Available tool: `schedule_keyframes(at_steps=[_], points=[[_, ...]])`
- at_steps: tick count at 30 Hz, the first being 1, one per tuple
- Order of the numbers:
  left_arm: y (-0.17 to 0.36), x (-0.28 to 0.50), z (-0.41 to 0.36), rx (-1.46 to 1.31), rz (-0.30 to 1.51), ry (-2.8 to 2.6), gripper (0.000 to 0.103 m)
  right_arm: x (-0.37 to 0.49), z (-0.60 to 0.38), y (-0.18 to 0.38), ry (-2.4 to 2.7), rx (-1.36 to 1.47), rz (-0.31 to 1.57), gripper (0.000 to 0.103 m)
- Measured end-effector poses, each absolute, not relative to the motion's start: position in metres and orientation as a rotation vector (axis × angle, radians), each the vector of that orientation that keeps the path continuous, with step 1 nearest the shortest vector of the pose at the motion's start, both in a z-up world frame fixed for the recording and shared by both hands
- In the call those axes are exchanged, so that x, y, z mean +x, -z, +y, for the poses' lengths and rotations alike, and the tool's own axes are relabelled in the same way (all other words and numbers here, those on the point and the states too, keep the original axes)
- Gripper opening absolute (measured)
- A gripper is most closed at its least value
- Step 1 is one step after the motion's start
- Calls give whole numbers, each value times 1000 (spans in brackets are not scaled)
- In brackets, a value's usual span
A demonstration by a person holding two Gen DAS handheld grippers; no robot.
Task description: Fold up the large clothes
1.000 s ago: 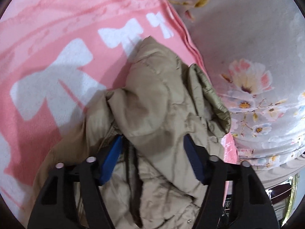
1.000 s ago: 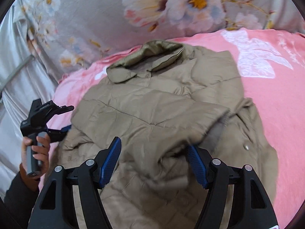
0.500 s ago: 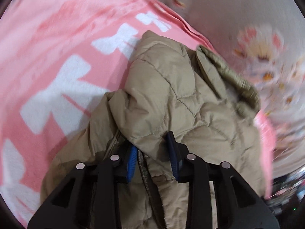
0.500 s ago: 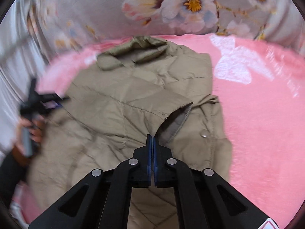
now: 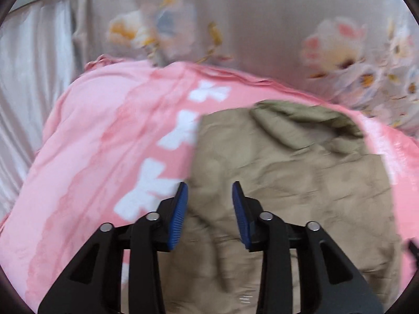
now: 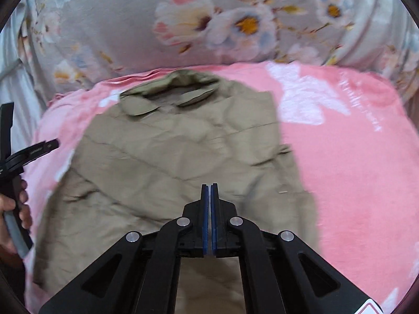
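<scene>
A pink blanket with white bows covers the bed, floral bedding bunched along the top of the frame. The khaki padded jacket lies mid-frame, collar toward the top, sides folded in. It looks puffy, light and soft, probably springy and a bit slick, so I'd grip a hem corner or the shoulder seam, bunching several layers. The left gripper hovers spread above the jacket's left edge; the right gripper is pressed together, apparently pinching nothing.
</scene>
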State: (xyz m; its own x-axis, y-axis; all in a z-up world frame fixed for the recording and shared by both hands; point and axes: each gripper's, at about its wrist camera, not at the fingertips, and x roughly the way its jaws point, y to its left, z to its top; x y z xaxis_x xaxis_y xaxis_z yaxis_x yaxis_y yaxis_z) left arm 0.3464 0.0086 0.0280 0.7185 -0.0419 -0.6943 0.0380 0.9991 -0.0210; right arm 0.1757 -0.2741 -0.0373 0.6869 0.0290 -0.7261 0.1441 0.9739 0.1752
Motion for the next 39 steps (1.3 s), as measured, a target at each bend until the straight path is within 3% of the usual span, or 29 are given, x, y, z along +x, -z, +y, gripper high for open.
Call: schedule_keyframes(at_steps=[9,21,39], points=[[28,366,-52,34,921,132,36,226,-255,67,108,212,845,0],[62,362,-56,97,833,123,40,254,-274,117,119,221,888,0],[69,360,-60,110,801,108,40,251,-268,125,136,195,842,0]])
